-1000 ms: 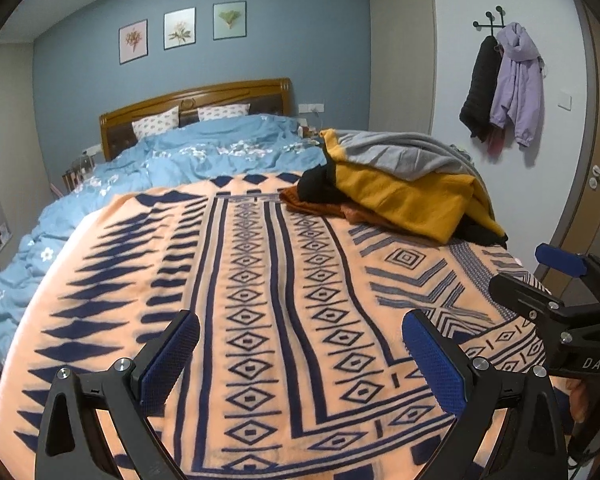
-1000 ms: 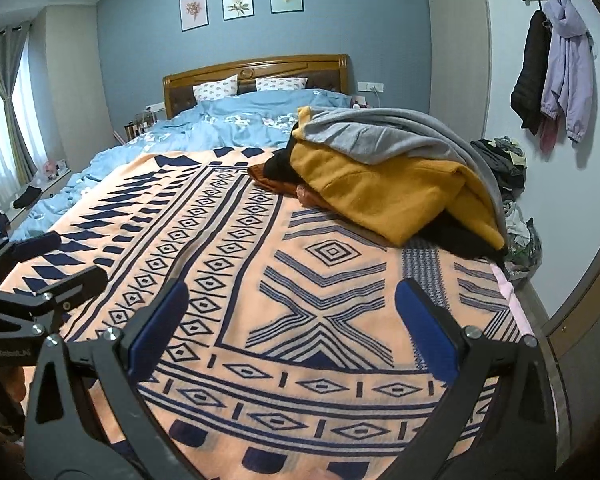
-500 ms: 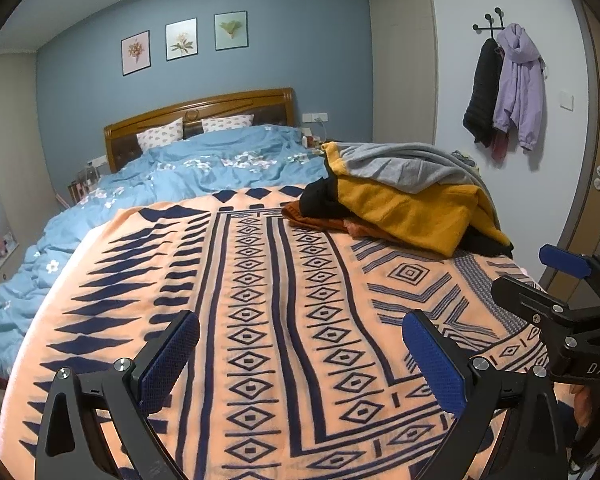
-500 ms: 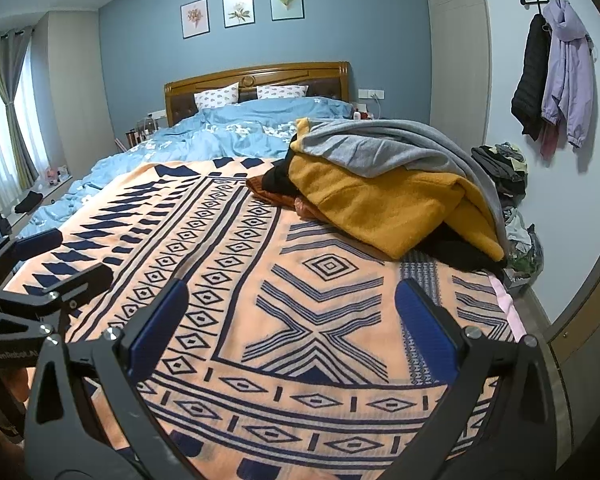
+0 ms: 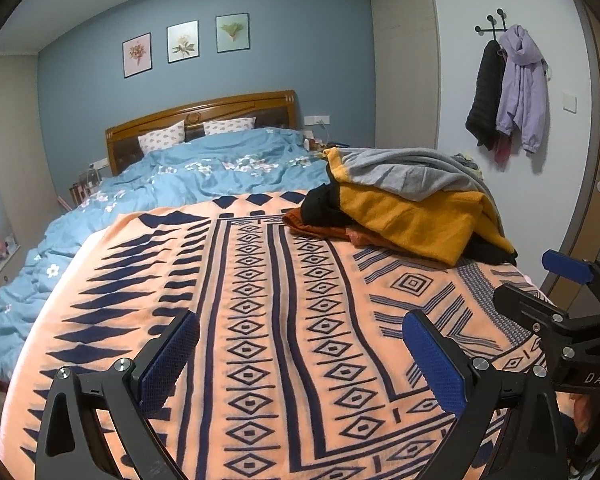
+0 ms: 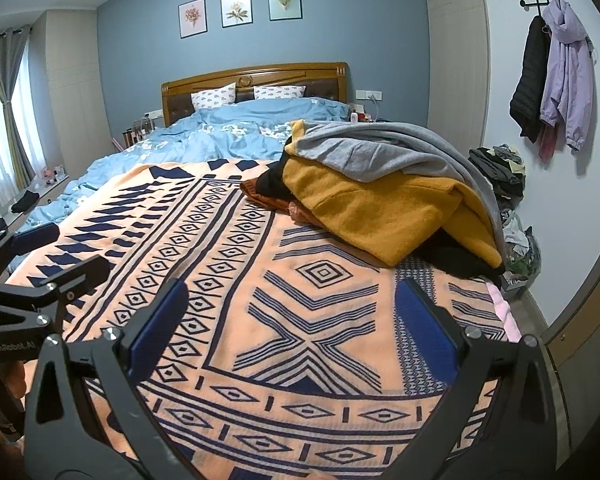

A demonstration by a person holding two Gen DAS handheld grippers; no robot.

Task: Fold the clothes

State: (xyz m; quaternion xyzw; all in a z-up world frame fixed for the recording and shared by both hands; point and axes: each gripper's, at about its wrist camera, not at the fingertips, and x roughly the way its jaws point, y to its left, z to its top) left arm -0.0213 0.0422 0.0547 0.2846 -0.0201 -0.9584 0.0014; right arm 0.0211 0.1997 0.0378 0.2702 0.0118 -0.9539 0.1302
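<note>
While both grippers hang over the near end of the bed, the pile of clothes [image 5: 412, 208] lies well ahead of them, on the far right part of the orange patterned blanket [image 5: 268, 320]. The left gripper [image 5: 300, 354] has its blue-padded fingers spread wide with nothing between them, and the pile sits up and to the right of its line. The right gripper [image 6: 292, 316] is likewise spread wide and empty; from its camera the pile is straight ahead and slightly right, beyond the blanket's big cross motif. A grey garment [image 6: 384, 148] tops a mustard-yellow one [image 6: 364, 208], with black and rust-coloured pieces beneath. Behind the pile, a blue floral duvet [image 5: 204, 176] runs to the wooden headboard [image 6: 256, 76].
</note>
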